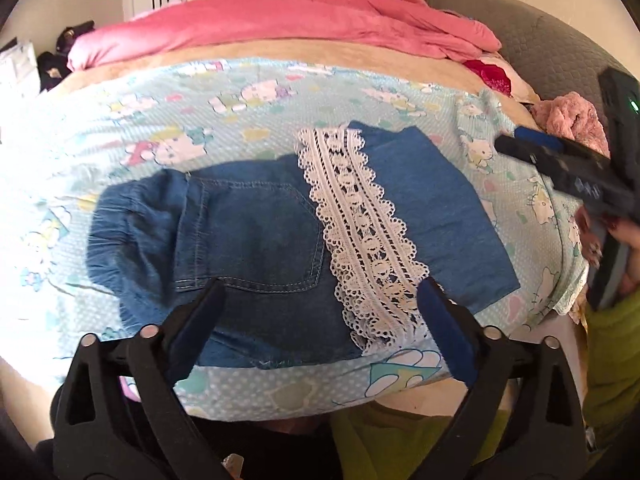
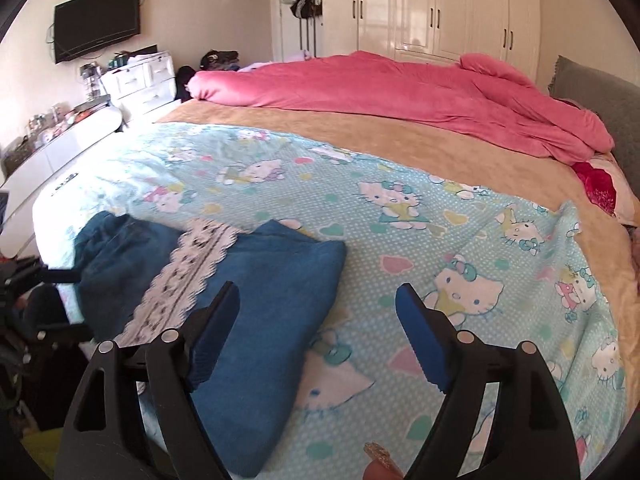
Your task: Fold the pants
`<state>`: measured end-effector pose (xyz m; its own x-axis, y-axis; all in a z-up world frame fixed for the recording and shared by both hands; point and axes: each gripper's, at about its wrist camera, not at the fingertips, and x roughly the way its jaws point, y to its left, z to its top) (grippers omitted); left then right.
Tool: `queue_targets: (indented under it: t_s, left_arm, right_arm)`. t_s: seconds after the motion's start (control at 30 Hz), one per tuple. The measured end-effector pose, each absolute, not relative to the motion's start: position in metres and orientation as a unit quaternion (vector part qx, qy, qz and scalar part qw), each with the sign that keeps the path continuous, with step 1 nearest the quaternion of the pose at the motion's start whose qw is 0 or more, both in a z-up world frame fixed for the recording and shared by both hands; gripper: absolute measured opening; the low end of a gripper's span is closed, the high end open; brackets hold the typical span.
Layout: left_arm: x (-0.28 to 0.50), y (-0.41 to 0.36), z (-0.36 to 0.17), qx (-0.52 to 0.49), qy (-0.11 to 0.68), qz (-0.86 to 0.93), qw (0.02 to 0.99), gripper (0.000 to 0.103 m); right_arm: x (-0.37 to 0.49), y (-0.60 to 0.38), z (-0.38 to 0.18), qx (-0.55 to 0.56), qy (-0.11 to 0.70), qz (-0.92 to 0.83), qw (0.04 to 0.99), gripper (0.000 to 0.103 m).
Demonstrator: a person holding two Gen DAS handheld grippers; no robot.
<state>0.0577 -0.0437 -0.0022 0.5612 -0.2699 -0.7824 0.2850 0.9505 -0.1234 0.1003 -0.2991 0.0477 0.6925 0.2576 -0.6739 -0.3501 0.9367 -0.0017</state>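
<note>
Blue denim pants (image 1: 248, 248) lie folded on the light-blue cartoon bedspread (image 1: 248, 92), back pocket up, with a white lace strip (image 1: 360, 224) across them and a folded leg part at the right. My left gripper (image 1: 320, 296) is open and empty, hovering just above the pants' near edge. My right gripper (image 2: 318, 300) is open and empty over the bedspread (image 2: 400, 200), just right of the folded pants (image 2: 272, 304); the lace (image 2: 188, 268) shows there too. The right gripper also shows at the right edge of the left wrist view (image 1: 568, 168).
A pink duvet (image 2: 400, 92) and a tan blanket (image 2: 400, 140) cover the far half of the bed. A grey headboard (image 2: 592, 92) is at right. A white dresser (image 2: 140, 80), wall TV (image 2: 96, 28) and wardrobe (image 2: 440, 8) stand behind. A pink fluffy item (image 1: 568, 120) lies at the bed's right edge.
</note>
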Motion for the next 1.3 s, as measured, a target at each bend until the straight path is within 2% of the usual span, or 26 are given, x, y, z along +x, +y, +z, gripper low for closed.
queue_targets:
  t_s: [0.13,0.2,0.23,0.33,0.4,0.5,0.63,0.9,1.0,1.13,1.2,1.3]
  left_arm:
    - [0.052,-0.048,0.003,0.019,0.425,-0.154,0.892,0.092]
    - [0.049,-0.049,0.003,0.019,0.418,-0.154,0.895,0.092]
    - [0.048,-0.051,0.001,0.018,0.418,-0.156,0.895,0.091]
    - [0.047,-0.058,-0.005,0.020,0.420,-0.164,0.893,0.078]
    - [0.046,-0.063,-0.010,0.018,0.425,-0.168,0.889,0.077]
    - [0.046,-0.073,-0.022,0.038,0.430,-0.174,0.885,0.077]
    - [0.055,-0.071,-0.051,0.040,0.469,-0.173,0.865,0.078]
    - [0.049,-0.065,-0.038,0.032,0.456,-0.175,0.872,0.078]
    - [0.046,-0.061,-0.029,0.031,0.446,-0.165,0.879,0.080]
    - [0.044,-0.054,-0.016,0.025,0.432,-0.154,0.888,0.086]
    - [0.042,-0.049,-0.011,0.022,0.427,-0.147,0.892,0.088]
    - [0.039,-0.044,-0.005,0.019,0.421,-0.137,0.896,0.091]
  right_arm:
    - [0.076,-0.287,0.042,-0.070,0.366,0.201,0.906,0.077]
    - [0.068,-0.277,0.035,-0.083,0.377,0.216,0.897,0.064]
    - [0.067,-0.274,0.031,-0.085,0.382,0.221,0.893,0.063]
    - [0.062,-0.262,0.013,-0.090,0.408,0.231,0.879,0.060]
    - [0.061,-0.260,0.000,-0.082,0.426,0.232,0.871,0.058]
    - [0.063,-0.261,-0.026,-0.100,0.461,0.198,0.860,0.058]
    - [0.057,-0.267,-0.030,-0.091,0.461,0.193,0.861,0.059]
    - [0.058,-0.277,-0.018,-0.056,0.459,0.183,0.867,0.061]
    - [0.058,-0.280,-0.009,-0.048,0.450,0.177,0.874,0.070]
    - [0.057,-0.282,0.007,-0.039,0.433,0.174,0.884,0.076]
    - [0.056,-0.282,0.013,-0.038,0.426,0.171,0.888,0.086]
    - [0.054,-0.281,0.022,-0.036,0.415,0.168,0.893,0.090]
